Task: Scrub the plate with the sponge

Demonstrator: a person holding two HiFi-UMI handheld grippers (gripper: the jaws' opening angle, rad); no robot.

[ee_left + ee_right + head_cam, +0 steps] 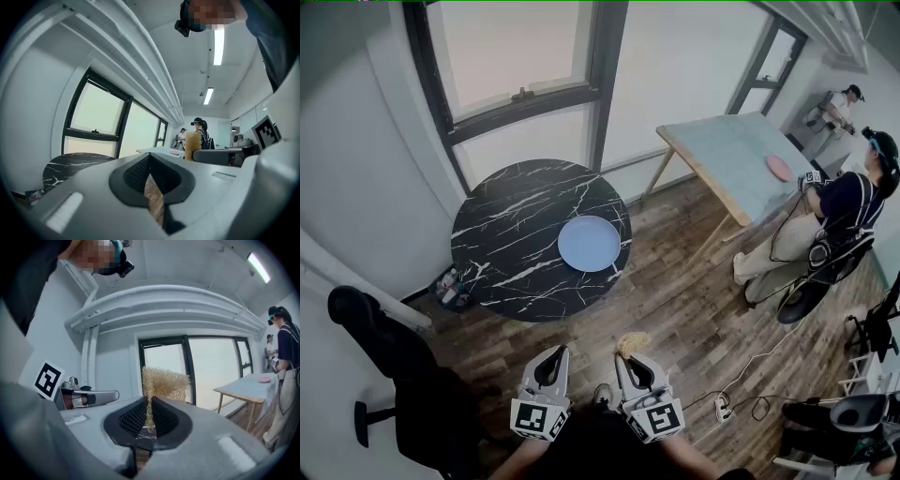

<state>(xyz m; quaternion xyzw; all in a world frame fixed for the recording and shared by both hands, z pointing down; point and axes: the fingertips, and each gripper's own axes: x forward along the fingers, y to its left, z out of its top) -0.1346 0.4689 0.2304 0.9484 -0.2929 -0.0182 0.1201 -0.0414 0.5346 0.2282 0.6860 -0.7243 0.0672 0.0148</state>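
A pale blue plate (590, 243) lies on the round black marble table (516, 234), toward its right edge. Both grippers are held low at the bottom of the head view, well short of the table. My left gripper (551, 356) is shut with nothing between its jaws. My right gripper (628, 356) is shut on a tan fibrous sponge (631, 342), which sticks up past the jaw tips in the right gripper view as the sponge (165, 382). From the left gripper view the sponge (192, 145) shows to the right, and the marble table (75, 164) to the left.
A black office chair (389, 375) stands at lower left. A wooden table (736, 159) with a pink plate (779, 168) is at right, with two people (839, 225) beside it. Bottles (450, 286) sit on the floor by the round table. Cables (741, 398) lie at lower right.
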